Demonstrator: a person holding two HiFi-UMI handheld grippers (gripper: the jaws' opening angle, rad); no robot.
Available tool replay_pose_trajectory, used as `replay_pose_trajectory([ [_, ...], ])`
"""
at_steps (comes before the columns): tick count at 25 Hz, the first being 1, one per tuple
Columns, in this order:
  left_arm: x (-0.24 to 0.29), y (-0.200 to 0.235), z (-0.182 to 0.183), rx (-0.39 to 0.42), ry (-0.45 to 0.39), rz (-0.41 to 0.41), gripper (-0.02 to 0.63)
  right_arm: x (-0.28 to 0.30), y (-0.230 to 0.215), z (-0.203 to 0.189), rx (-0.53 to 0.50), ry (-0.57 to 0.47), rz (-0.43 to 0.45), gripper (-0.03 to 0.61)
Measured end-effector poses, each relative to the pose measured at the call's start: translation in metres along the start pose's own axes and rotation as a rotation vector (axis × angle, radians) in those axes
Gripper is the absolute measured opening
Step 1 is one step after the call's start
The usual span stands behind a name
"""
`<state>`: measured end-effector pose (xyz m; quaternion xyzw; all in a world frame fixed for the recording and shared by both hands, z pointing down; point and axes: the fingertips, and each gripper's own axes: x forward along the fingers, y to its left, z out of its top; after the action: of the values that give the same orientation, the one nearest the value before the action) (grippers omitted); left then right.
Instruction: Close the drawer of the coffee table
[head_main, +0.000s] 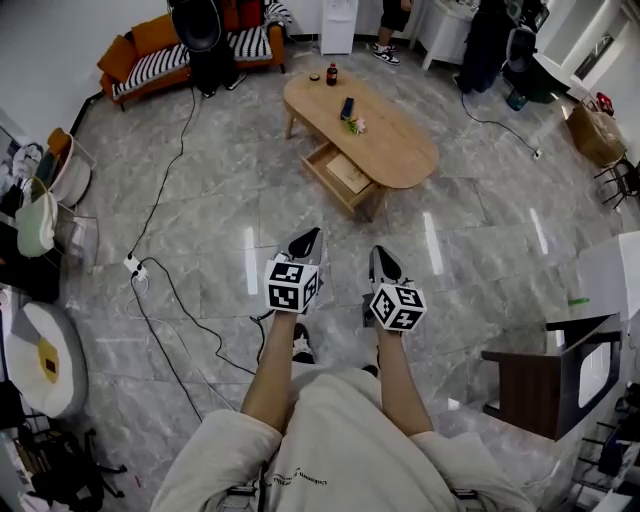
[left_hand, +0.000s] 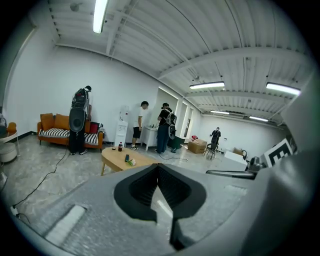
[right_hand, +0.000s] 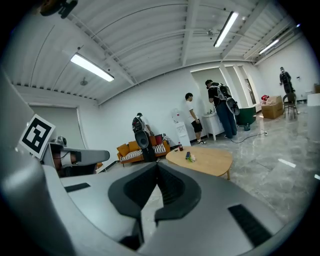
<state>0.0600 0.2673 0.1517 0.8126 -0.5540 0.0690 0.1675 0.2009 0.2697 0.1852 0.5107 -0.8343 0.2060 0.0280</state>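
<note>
On the grey tiled floor (head_main: 470, 250), well short of the low oval bench (head_main: 405, 150), a person holds the left gripper (head_main: 308, 243) and the right gripper (head_main: 380, 258) side by side, both aimed toward it. Each pair of jaws is pressed together with nothing between them. The drawer (head_main: 338, 176) stands pulled out from the bench's near side, with something flat and pale inside. Closing has not begun, so by the look of it the whole job is left: cross to the bench, meet the drawer front and push it home. Only the head view shows the open drawer. The left gripper view and the right gripper view skim low across the bench top and show no drawer. They do take in people (left_hand: 163, 127) standing beyond the bench beside a water dispenser (left_hand: 121, 132). The head view catches only the legs of one of them.
</note>
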Motion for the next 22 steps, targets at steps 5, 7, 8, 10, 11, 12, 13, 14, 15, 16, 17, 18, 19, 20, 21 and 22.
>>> replay_pose_trajectory([
  [5, 0.008, 0.036, 0.017, 0.039, 0.001, -0.049, 0.009, 0.029, 0.003, 0.003, 0.001, -0.009, -0.045, 0.015],
  [7, 0.005, 0.055, 0.021, 0.038, 0.002, -0.051, 0.009, 0.038, 0.006, -0.001, 0.011, -0.006, -0.070, 0.015],
  [8, 0.003, 0.064, 0.021, 0.034, 0.004, -0.051, 0.009, 0.041, 0.008, -0.003, 0.010, -0.001, -0.080, 0.015],
  [10, 0.001, 0.081, 0.019, 0.017, 0.010, -0.043, 0.009, 0.049, 0.013, -0.007, -0.001, 0.016, -0.091, 0.015],
  [11, 0.000, 0.089, 0.018, 0.006, 0.012, -0.037, 0.009, 0.053, 0.017, -0.009, -0.008, 0.026, -0.091, 0.015],
  [12, 0.000, 0.096, 0.017, -0.007, 0.015, -0.032, 0.009, 0.056, 0.020, -0.010, -0.018, 0.038, -0.083, 0.015],
  [13, -0.001, 0.101, 0.015, -0.018, 0.017, -0.029, 0.009, 0.059, 0.024, -0.013, -0.036, 0.052, -0.068, 0.015],
  [14, -0.002, 0.104, 0.013, -0.028, 0.018, -0.028, 0.009, 0.061, 0.028, -0.015, -0.061, 0.069, -0.048, 0.015],
  [15, -0.003, 0.106, 0.010, -0.034, 0.021, -0.028, 0.009, 0.061, 0.031, -0.019, -0.087, 0.084, -0.031, 0.015],
  [16, -0.003, 0.109, 0.008, -0.034, 0.026, -0.026, 0.009, 0.063, 0.033, -0.022, -0.105, 0.096, -0.021, 0.015],
  [17, -0.003, 0.113, 0.006, -0.030, 0.032, -0.020, 0.009, 0.066, 0.034, -0.026, -0.112, 0.105, -0.017, 0.015],
  [18, -0.003, 0.119, 0.005, -0.025, 0.038, -0.010, 0.009, 0.072, 0.034, -0.030, -0.109, 0.111, -0.018, 0.015],
  [19, -0.003, 0.127, 0.004, -0.020, 0.041, 0.003, 0.009, 0.079, 0.034, -0.034, -0.102, 0.117, -0.021, 0.015],
  [20, -0.003, 0.136, 0.005, -0.019, 0.039, 0.019, 0.009, 0.088, 0.034, -0.037, -0.094, 0.122, -0.023, 0.015],
  [21, -0.003, 0.146, 0.006, -0.020, 0.035, 0.037, 0.009, 0.098, 0.037, -0.038, -0.087, 0.124, -0.022, 0.015],
  [22, -0.001, 0.157, 0.009, -0.024, 0.028, 0.053, 0.009, 0.108, 0.040, -0.037, -0.083, 0.122, -0.018, 0.015],
])
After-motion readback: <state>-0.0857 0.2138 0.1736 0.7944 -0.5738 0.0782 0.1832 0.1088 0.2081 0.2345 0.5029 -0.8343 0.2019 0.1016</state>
